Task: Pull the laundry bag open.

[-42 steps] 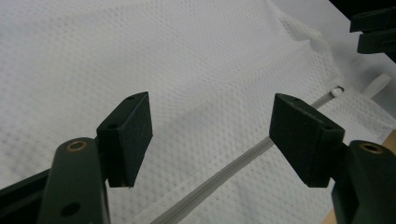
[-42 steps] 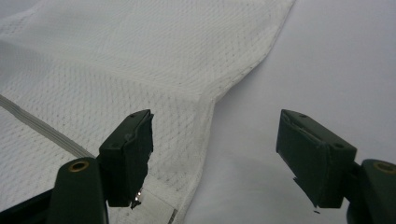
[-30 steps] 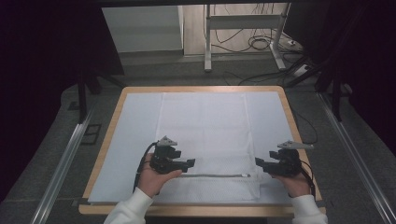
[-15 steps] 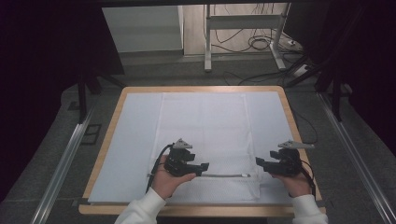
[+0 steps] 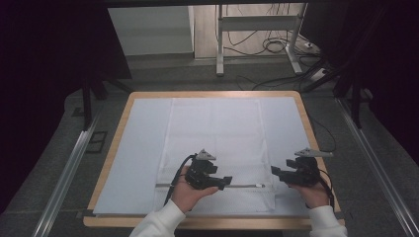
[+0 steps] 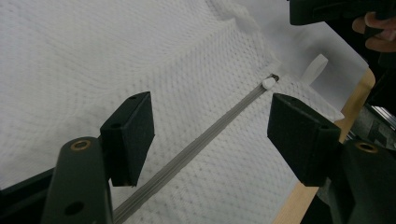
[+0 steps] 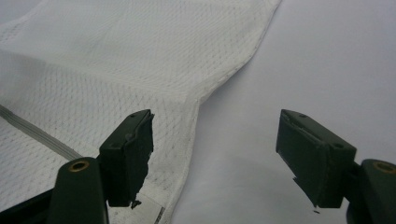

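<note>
A white mesh bag [image 5: 217, 133] lies flat on the white mat [image 5: 141, 148]. Its grey zipper [image 5: 244, 186] runs across near the front edge. My left gripper [image 5: 226, 180] stands open over the zipper, pointing right. In the left gripper view the zipper [image 6: 196, 147] passes between the open jaws [image 6: 210, 126], and its white pull [image 6: 269, 83] lies just beyond them. My right gripper [image 5: 273, 172] hovers open at the bag's right edge, pointing left. The right gripper view shows the bag's hemmed side edge [image 7: 191, 126] between its open jaws [image 7: 215, 140]. Nothing is gripped.
The mat covers a table with a wooden border [image 5: 111, 163]. Metal rails [image 5: 69, 168] run along both sides. A desk frame and cables [image 5: 276, 47] stand on the floor beyond the far edge.
My left gripper has slid right along the zipper, toward the right gripper. The right gripper has stayed put.
</note>
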A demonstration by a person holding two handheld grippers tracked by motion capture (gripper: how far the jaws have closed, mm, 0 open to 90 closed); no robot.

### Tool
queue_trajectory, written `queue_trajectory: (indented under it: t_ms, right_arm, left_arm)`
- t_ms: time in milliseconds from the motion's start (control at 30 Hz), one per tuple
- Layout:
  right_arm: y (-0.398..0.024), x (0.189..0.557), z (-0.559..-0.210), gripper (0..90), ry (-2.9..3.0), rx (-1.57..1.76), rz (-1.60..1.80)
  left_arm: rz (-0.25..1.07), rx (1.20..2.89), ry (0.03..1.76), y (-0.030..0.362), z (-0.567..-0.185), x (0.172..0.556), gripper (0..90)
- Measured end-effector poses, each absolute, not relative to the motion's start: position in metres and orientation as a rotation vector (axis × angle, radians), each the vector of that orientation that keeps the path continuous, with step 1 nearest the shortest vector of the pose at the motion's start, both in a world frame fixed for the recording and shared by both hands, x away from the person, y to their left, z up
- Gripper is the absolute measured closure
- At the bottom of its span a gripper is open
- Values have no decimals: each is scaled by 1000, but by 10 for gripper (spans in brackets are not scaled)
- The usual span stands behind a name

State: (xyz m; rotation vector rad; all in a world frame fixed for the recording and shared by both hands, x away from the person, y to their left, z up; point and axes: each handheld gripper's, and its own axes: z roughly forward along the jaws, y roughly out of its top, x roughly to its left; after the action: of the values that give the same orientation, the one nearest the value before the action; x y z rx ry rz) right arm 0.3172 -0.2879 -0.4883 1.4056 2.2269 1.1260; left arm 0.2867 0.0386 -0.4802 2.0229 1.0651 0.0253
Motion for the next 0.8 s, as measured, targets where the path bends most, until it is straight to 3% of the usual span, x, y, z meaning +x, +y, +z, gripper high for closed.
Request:
queue_trajectory:
  t_ms: [800]
  right_arm:
    - [-289, 319, -489, 273, 2223, 1402, 1107]
  left_arm:
    - [-29, 2061, 1051, 4, -489, 294, 325]
